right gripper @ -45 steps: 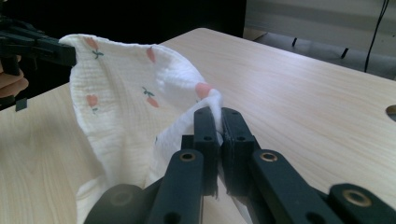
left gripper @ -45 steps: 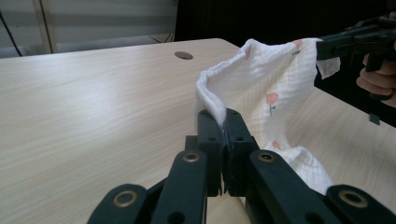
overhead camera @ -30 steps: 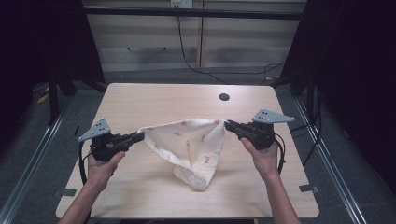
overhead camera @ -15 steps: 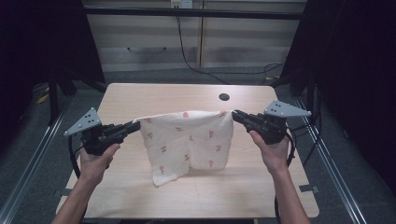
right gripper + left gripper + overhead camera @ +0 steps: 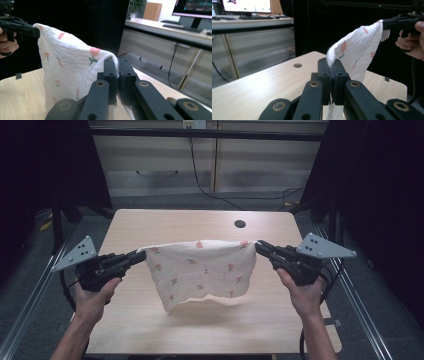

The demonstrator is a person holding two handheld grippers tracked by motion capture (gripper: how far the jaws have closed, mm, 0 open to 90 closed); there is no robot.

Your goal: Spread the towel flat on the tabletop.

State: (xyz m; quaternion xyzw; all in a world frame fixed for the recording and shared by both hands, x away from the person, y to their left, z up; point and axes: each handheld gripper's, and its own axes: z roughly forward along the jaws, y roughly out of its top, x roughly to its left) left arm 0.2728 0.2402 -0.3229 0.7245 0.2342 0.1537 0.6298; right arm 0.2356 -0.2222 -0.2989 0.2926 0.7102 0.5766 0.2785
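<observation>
A white cloth [image 5: 202, 270] with small red prints hangs stretched between my two grippers above the wooden table [image 5: 150, 225]. My left gripper [image 5: 141, 256] is shut on the cloth's left top corner. My right gripper [image 5: 259, 245] is shut on its right top corner. The cloth's lower edge hangs just above the tabletop. In the left gripper view the cloth [image 5: 359, 50] rises out of my closed jaws toward the far hand. In the right gripper view the cloth [image 5: 67, 67] drapes from my closed jaws across to the other gripper [image 5: 35, 31].
A round cable hole [image 5: 240, 224] sits in the table near its far right. Metal frame rails [image 5: 30, 300] run along both sides of the table. Cabinets [image 5: 210, 165] and cables stand behind the far edge.
Both grippers have risen and moved apart. The cloth has gone from a drooping bundle on the table to a sheet hanging spread between them, lifted off the surface.
</observation>
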